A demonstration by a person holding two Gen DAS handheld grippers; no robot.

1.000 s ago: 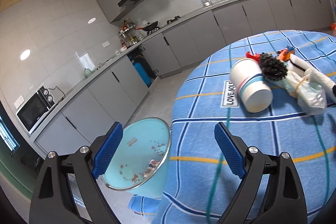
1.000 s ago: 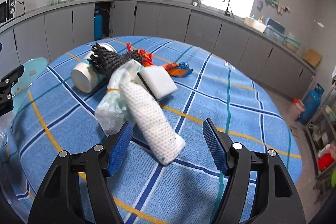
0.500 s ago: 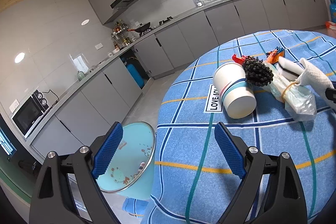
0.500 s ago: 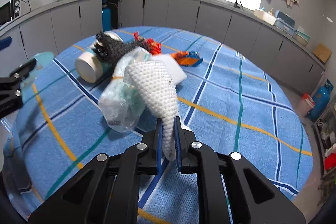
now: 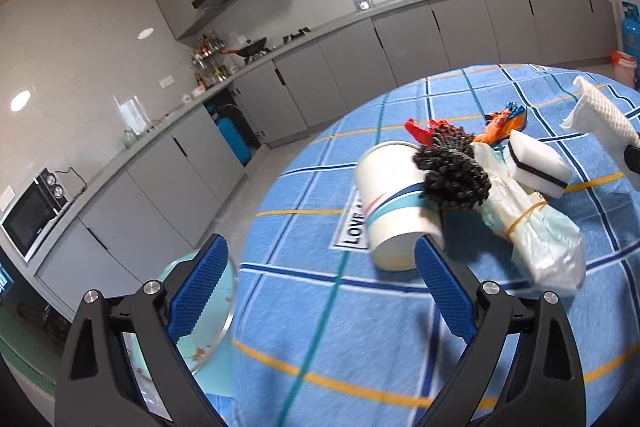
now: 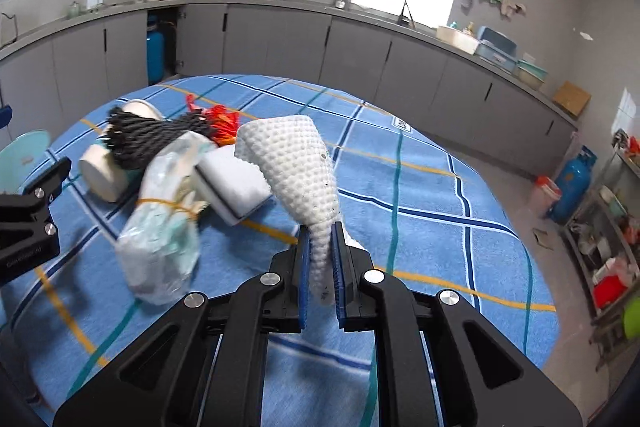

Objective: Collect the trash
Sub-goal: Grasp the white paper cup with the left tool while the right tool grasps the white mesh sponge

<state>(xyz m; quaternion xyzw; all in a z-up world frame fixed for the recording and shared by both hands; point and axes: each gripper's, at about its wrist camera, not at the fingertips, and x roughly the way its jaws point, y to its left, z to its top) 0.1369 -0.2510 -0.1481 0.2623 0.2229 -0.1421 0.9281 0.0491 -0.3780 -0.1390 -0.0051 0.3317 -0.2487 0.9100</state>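
A: Progress?
B: Early, I'd say. Right gripper [image 6: 320, 259] is clenched on the narrow end of the foam net [image 6: 296, 167], which looks lifted clear of the table [image 6: 420, 195]. Everything else is still in the pile.

A: Left to right, right wrist view?
B: Left gripper's black body at 9 o'clock. Cup [image 6: 104, 171] on its side at 10. Black mesh [image 6: 148, 135] against it, red scrap [image 6: 220, 119] behind. Bag bundle [image 6: 160, 231] lower, toward 8. Sponge [image 6: 232, 183] near centre. Net just right of it, rising from the jaws.

A: Left gripper?
B: Left gripper [image 5: 320, 287] released, nothing between the pads, pointing at the cup [image 5: 396, 211] at its 1 o'clock. Bin [image 5: 208, 327] with a metal rim sits off the table edge at 8 o'clock in that view. No trash of this pile visibly in it yet.

A: Materials?
B: Net: white, bumpy, soft, cone-shaped. Cup: paper, white with stripes, cylinder. Mesh: dark, knobbly, scrunched. Bag: thin clear film, rubber-banded roll. Sponge: white block, black layer. Table: round, blue checked cloth.

A: Left to do?
B: Probably drop the net, then five more items.
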